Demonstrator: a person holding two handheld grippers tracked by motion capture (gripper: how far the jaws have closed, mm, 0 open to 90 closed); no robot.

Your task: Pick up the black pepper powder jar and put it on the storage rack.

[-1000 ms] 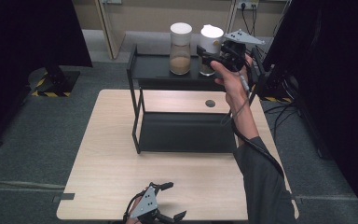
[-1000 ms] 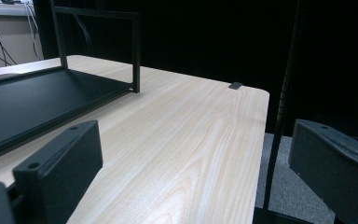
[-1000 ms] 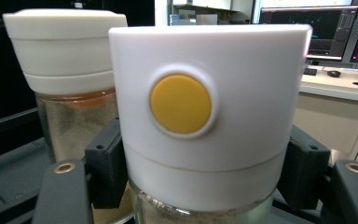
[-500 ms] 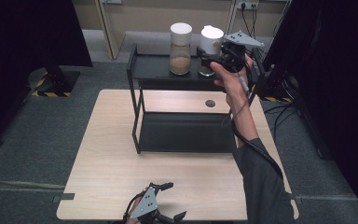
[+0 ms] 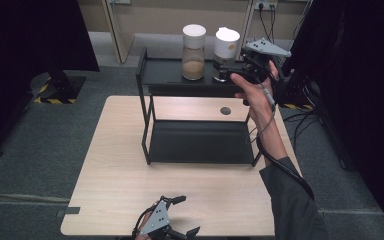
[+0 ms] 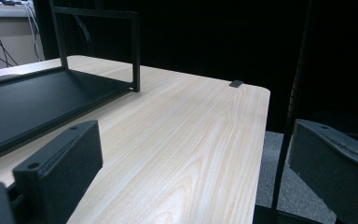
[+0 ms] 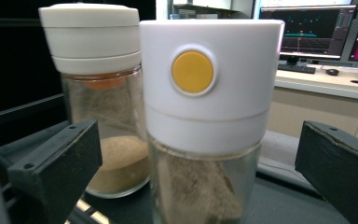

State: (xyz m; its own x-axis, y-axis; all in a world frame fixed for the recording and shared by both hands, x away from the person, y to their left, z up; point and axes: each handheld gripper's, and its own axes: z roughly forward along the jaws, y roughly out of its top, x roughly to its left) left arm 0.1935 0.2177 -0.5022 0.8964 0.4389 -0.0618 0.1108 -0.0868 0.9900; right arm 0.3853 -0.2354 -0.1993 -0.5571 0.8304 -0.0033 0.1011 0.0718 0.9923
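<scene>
Right gripper (image 5: 226, 70) is up at the top shelf of the black rack (image 5: 145, 120), its jaws wide apart, having just been opening; the near jar (image 7: 205, 140) stands between them, and in the right gripper view there is clear air on both sides, pads not touching the glass. That jar has a white lid with a round yellow button (image 7: 192, 71) on the front; no brand, label or lettering readable on it. The second jar (image 5: 193, 52) stands just beside it on the same shelf, white lid, tan powder in its lower part, likewise unmarked. Whether the two jars touch is hard to tell from here. Both jars sit near the shelf's right end, so little room remains on that side; the shelf to the left of them is open. Monitors (image 7: 317, 28) in the background show graphics too small to read. Left gripper (image 5: 182, 216) rests low at the near edge of the wooden table (image 5: 115, 175), jaws spread wide with nothing between them. Bare tabletop lies between it and the rack's lower tray (image 6: 28, 102). A small dark tab (image 6: 236, 83) sits at the table's far corner in the left gripper view.
</scene>
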